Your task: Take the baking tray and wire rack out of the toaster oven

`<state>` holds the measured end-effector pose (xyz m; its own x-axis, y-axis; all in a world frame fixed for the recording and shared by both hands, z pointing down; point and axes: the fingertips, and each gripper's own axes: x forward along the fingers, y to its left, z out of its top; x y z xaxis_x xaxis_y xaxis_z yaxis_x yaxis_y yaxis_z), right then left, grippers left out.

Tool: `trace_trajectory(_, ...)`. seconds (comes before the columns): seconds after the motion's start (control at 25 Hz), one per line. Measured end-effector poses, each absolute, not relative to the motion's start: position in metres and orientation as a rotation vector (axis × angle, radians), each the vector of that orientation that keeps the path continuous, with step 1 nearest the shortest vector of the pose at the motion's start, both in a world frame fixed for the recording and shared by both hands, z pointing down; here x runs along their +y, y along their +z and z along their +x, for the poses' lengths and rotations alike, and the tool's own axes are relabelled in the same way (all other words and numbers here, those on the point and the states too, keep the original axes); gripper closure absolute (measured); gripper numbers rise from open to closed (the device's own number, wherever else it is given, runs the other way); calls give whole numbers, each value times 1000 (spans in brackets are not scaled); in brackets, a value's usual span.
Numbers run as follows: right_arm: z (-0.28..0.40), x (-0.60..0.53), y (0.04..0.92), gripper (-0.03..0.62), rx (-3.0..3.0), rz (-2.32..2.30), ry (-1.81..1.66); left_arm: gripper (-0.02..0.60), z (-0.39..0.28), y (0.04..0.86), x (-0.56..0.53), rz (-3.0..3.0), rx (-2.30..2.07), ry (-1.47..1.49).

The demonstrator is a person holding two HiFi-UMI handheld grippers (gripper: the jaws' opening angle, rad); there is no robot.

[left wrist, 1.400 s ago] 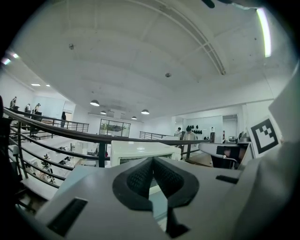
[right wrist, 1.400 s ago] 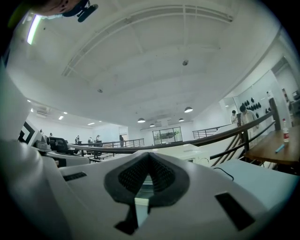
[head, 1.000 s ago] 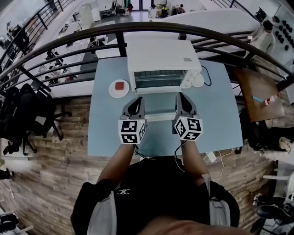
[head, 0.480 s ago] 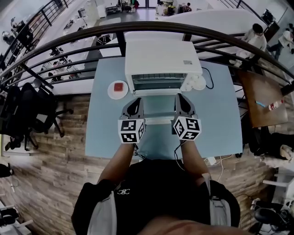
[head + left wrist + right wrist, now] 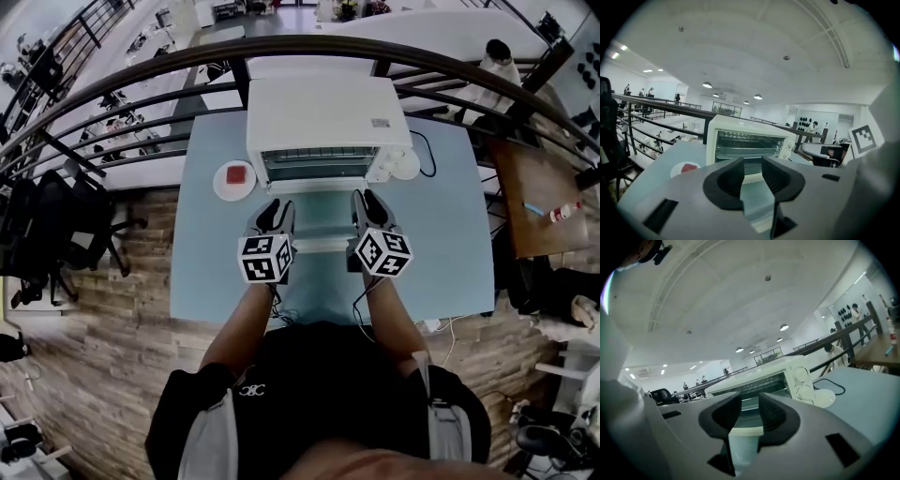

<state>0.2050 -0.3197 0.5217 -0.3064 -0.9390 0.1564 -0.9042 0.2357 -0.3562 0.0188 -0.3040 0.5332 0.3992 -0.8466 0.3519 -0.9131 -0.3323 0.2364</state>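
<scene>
Two grippers are out in front of me, each loose and empty. The left gripper [image 5: 273,210] has just been opening its jaws; in the left gripper view [image 5: 753,164] its dark ribbed pads stand apart with nothing between them. The right gripper [image 5: 369,201] has likewise just been opening, and in its own view [image 5: 749,401] its jaws stand released, gripping nothing. Each carries a marker cube [image 5: 265,258] printed with black and white squares, a pattern and no words.

Between the two grippers lies the door [image 5: 323,214] of the toaster oven [image 5: 323,117], folded down flat onto the pale blue bench [image 5: 441,234]. The left gripper sits by the door's left edge and the right gripper by its right edge. Through each pair of jaws I see the door's glass and its pale front edge.

Beyond the door the white oven's cavity faces me. Inside it the wire rack [image 5: 743,136] shows as a band of thin bars high up, with the baking tray [image 5: 740,151] as a flat shelf below, though the view is dim and I may have the two confused. Both are inside the oven.

Three white knobs [image 5: 805,380] run down the oven's right side. A small grey label [image 5: 380,123] sits on its top, too small to read. A black cable [image 5: 427,155] loops on the bench behind the knobs. To the left of the oven stands a white plate [image 5: 221,184] with a red piece [image 5: 236,174] on it. A dark railing [image 5: 112,80] curves behind the bench.
</scene>
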Motion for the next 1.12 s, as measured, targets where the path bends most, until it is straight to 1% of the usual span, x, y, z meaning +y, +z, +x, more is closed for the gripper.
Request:
trace_trajectory(0.08, 206, -323, 533, 480, 2369, -1764, -692, 454, 17, 541, -307, 2228, -1493, 215)
trace_trajectory(0.32, 209, -332, 564, 467, 2245, -1675, -941, 454, 11, 567, -313, 2102, -1434, 146)
trace_trajectory(0.76, 213, -352, 598, 462, 1952, -1520, -1249, 454, 3, 598, -329, 1806, -1230, -252)
trace_trajectory(1.12, 219, -391, 615, 461, 1732, -1383, -1368, 454, -8, 620, -373, 1555, -1129, -590)
